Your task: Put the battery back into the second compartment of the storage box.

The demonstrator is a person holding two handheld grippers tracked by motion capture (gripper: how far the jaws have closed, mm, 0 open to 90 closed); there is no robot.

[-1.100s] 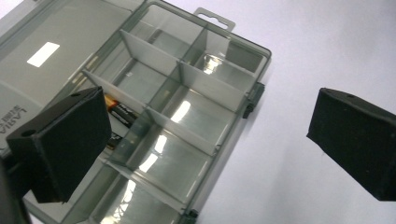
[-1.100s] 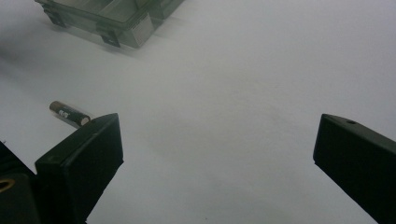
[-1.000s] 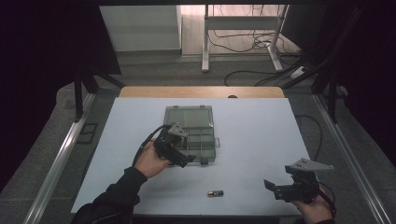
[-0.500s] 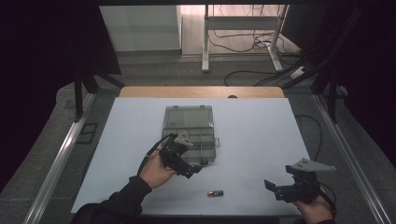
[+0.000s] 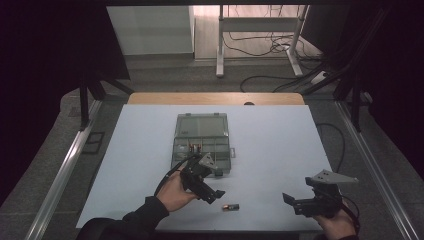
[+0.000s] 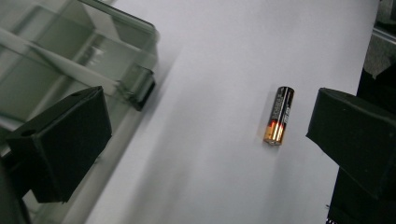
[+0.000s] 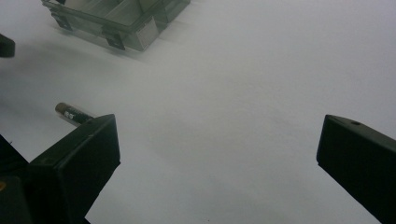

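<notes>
A small black and copper battery [image 5: 231, 206] [image 6: 279, 115] lies on the white table near the front edge. My left gripper [image 5: 212, 192] [image 6: 205, 140] hovers just left of and above it, jaws open wide, with the battery lying between them nearer the right jaw. Behind that gripper sits a clear compartment box [image 5: 202, 141] [image 6: 70, 56] with its lid open. My right gripper [image 5: 295, 201] [image 7: 217, 163] is held low at the front right, open and empty. In the right gripper view the battery [image 7: 72, 113] peeks out behind the left jaw, and the box [image 7: 116, 18] lies farther off.
The white table top [image 5: 270, 145] is bare to the right of the box. A wooden strip [image 5: 215, 98] runs along its far edge. Metal rails [image 5: 65, 170] flank both sides. Cables lie on the floor [image 5: 260, 47] beyond the table.
My left gripper has moved from over the box down and toward the front, closing in on the battery. The right gripper has stayed where it was.
</notes>
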